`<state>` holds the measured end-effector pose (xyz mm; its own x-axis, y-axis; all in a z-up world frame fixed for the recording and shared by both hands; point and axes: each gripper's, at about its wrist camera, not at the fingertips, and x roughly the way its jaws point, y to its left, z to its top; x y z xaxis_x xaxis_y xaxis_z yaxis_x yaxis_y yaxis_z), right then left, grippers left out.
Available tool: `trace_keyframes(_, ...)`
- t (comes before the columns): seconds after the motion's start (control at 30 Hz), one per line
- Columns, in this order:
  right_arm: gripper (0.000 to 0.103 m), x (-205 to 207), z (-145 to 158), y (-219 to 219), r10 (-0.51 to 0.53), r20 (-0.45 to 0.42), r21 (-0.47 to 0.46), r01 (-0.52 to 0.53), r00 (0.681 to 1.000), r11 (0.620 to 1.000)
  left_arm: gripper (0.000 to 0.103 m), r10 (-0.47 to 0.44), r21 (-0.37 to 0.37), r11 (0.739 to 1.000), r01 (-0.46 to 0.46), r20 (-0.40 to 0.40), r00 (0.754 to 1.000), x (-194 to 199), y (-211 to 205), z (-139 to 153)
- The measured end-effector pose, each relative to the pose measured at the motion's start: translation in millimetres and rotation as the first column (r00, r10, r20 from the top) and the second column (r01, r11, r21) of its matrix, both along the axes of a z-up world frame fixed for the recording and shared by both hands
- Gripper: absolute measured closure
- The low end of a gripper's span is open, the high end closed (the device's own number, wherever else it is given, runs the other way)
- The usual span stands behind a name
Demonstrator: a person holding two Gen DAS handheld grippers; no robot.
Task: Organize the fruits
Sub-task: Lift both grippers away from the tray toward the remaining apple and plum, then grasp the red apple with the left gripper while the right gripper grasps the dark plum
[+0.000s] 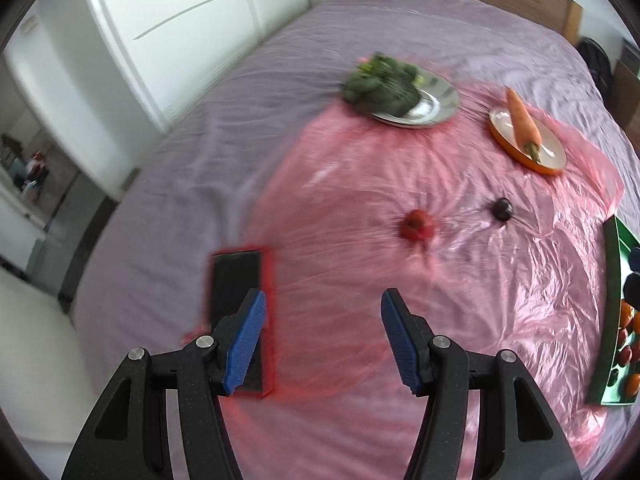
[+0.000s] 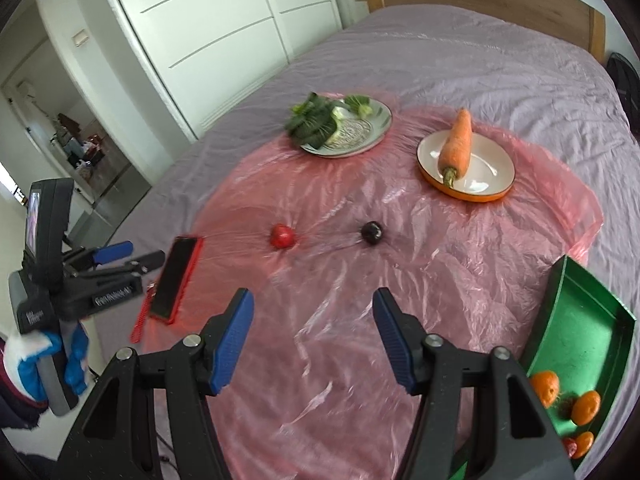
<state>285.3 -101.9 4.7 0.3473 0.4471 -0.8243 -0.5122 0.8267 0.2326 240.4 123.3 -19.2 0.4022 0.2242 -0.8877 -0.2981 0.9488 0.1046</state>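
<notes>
Both blue-padded black grippers, left and right, hang spread and empty above the crinkled pink plastic sheet; a small red tomato lies farther off.

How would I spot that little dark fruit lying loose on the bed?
Find the pink plastic sheet spread over the bed. Near its middle lie two small round fruits, apart. The dark fruit is the almost black one, nearer the carrot plate than the red fruit.
</notes>
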Motion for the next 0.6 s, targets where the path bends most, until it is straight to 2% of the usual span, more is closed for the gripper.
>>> trace_keyframes(0.1, 0.000, 14, -22, 5, -0.014, -0.008, -0.017, 0.013, 1.000, 1.000, 0.049, -0.035, -0.010, 0.999, 0.035, -0.003, 0.999, 21, -12, -16)
trace_keyframes(0.3, 0.000, 34, -54, 12, -0.046, -0.013, -0.036, 0.046, 0.999, 0.998, 0.049, -0.115, 0.014, 0.993, 0.115, -0.012, 0.993, 47, -28, -36)
trace_keyframes(0.6, 0.000, 53, -74, 19, -0.075, 0.006, -0.059, 0.075, 0.997, 0.995, 0.049, -0.164, 0.016, 0.986, 0.164, -0.014, 0.986, 67, -28, -52)
